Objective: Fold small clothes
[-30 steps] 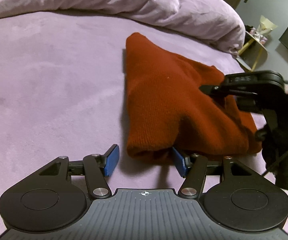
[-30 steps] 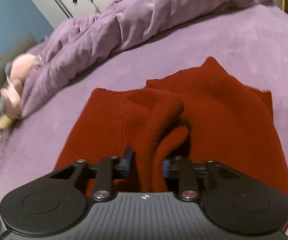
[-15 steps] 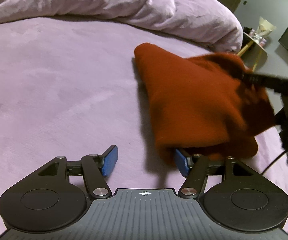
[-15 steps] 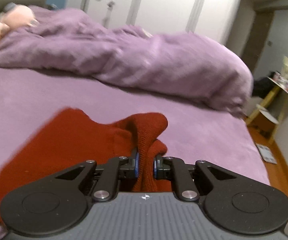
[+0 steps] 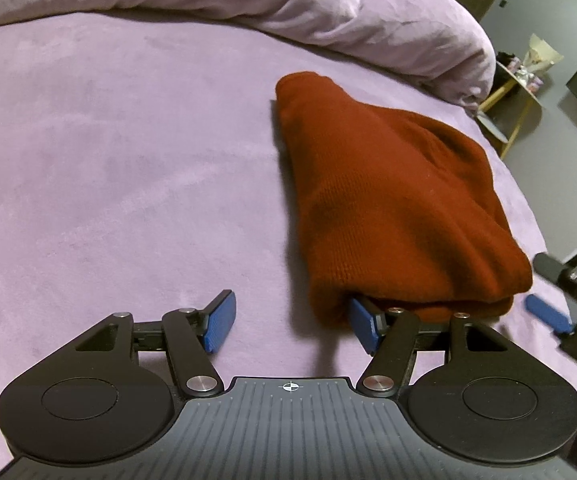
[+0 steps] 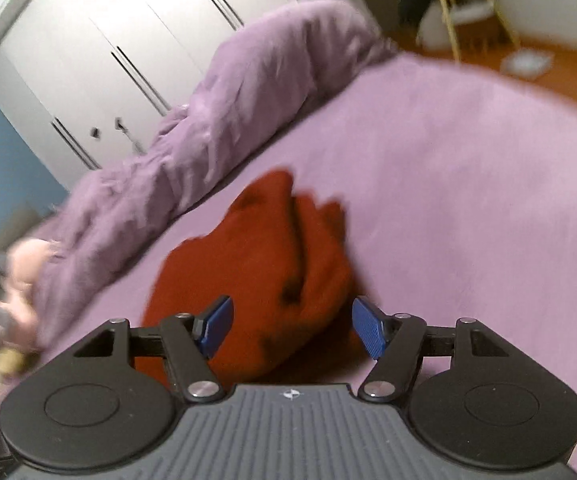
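Garment point(image 5: 392, 204) folded on bed, touching parted left tongs point(image 5: 290, 322).

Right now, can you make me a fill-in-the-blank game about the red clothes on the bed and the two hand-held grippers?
1. The folded red garment lies on a bed sheet whose colour is ____.
2. The left hand-held gripper has its jaws ____.
3. The right hand-held gripper holds ____ between its blue pads.
4. Bunched up behind the garment lies a purple ____.

Missing words: purple; open; nothing; duvet
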Motion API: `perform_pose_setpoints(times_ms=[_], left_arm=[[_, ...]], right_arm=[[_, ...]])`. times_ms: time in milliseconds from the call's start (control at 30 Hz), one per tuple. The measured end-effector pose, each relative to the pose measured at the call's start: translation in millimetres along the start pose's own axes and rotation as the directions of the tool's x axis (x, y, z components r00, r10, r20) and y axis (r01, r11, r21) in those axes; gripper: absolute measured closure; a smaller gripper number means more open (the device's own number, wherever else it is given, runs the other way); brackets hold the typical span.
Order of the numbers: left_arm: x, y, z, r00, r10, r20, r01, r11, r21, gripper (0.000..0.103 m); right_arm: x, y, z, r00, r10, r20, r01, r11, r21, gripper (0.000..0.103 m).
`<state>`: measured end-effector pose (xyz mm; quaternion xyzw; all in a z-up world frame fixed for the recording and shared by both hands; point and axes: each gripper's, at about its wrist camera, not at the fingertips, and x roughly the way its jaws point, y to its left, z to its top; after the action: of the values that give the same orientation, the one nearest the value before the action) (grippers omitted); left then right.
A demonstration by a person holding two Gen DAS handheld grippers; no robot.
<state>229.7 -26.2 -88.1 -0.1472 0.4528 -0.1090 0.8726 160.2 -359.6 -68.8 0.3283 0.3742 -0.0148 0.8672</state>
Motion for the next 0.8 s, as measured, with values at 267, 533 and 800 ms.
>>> perform_pose_setpoints(times_ms=[267,533,800], left_arm=[[-3.3,-11.4,2.2,0.997,0.071,0.004,-0.071,0.997,0.025,0.036],[-5.5,-5.3,5.9,0.998,0.07,0.011,-0.07,0.998,-0.008,0.036],[-16.0,14.9,11.8,0.997,0.06,0.046,-0.056,0.994,-0.089,0.034]], right_arm=[[39.3,-11.8,-9.9,0.995,0.073,-0.067,-0.059,0.98,0.188,0.083],[49.7,-61.4,-29.9,0.911,0.411,0.03,-0.325,0.67,0.667,0.091],[39.9,-38.5,-23.8,0.926,0.377,-0.017,-0.312,0.79,0.528,0.092]])
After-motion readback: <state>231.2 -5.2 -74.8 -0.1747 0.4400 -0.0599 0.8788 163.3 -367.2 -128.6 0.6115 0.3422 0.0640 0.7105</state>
